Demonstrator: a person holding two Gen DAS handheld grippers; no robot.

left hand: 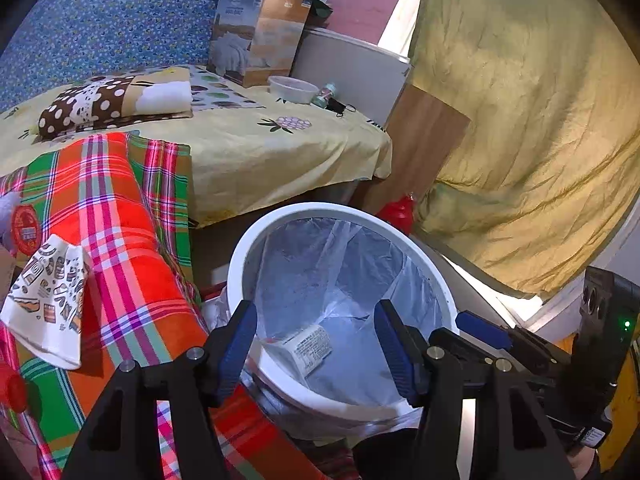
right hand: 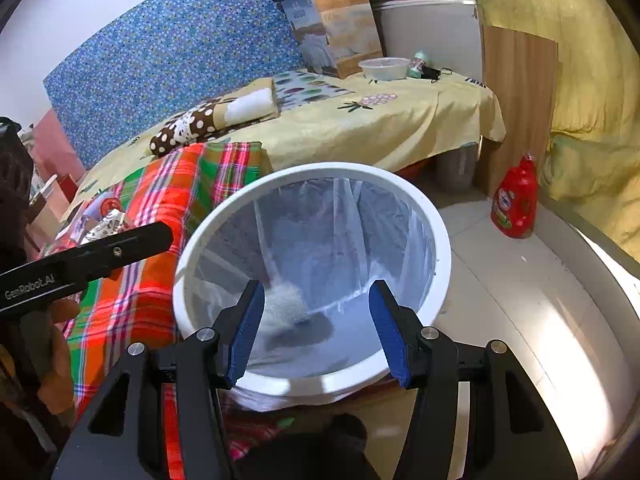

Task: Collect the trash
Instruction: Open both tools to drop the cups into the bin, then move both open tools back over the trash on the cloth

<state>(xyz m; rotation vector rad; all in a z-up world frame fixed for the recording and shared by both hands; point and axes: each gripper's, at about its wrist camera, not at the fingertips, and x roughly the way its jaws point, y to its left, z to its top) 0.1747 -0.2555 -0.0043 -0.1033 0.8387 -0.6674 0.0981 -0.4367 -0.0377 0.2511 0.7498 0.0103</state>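
A white bin (left hand: 240, 264) lined with a clear bag stands on the floor against the bed. A white printed packet (left hand: 308, 350) lies inside on the liner. My left gripper (left hand: 316, 307) hangs open over the near rim, nothing between its blue pads. My right gripper (right hand: 317, 286) is also open above the bin (right hand: 312, 170), and a blurred white scrap (right hand: 284, 302) is in the liner below it. More litter sits on the plaid blanket (left hand: 132, 240): a printed paper wrapper (left hand: 48, 300) and a red round lid (left hand: 26, 230).
The bed, under a yellow sheet (left hand: 260, 148), carries a folded spotted cloth (left hand: 108, 104), a cardboard box (left hand: 260, 36) and a white bowl (left hand: 292, 88). A red detergent bottle (right hand: 516, 200) stands on the floor by a wooden board (right hand: 516, 100). A yellow curtain (left hand: 520, 120) hangs on the right.
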